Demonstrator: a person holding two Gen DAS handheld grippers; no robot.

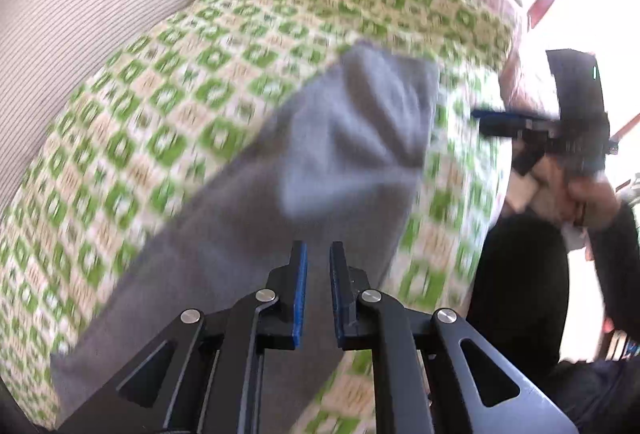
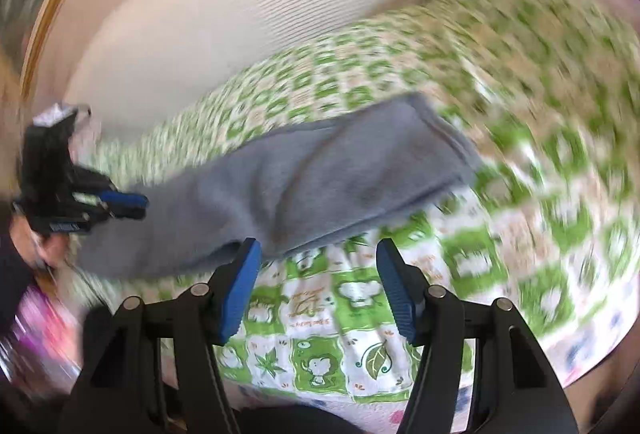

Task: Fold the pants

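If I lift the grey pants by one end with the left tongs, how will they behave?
Probably floppy: the grey pants lie in soft creases and follow the green patterned bedspread, so the free end should sag and trail. They look like thick fleece, so fairly light but clingy rather than slippery. The left tongs are nearly closed over the cloth; whether they grip it is unclear.
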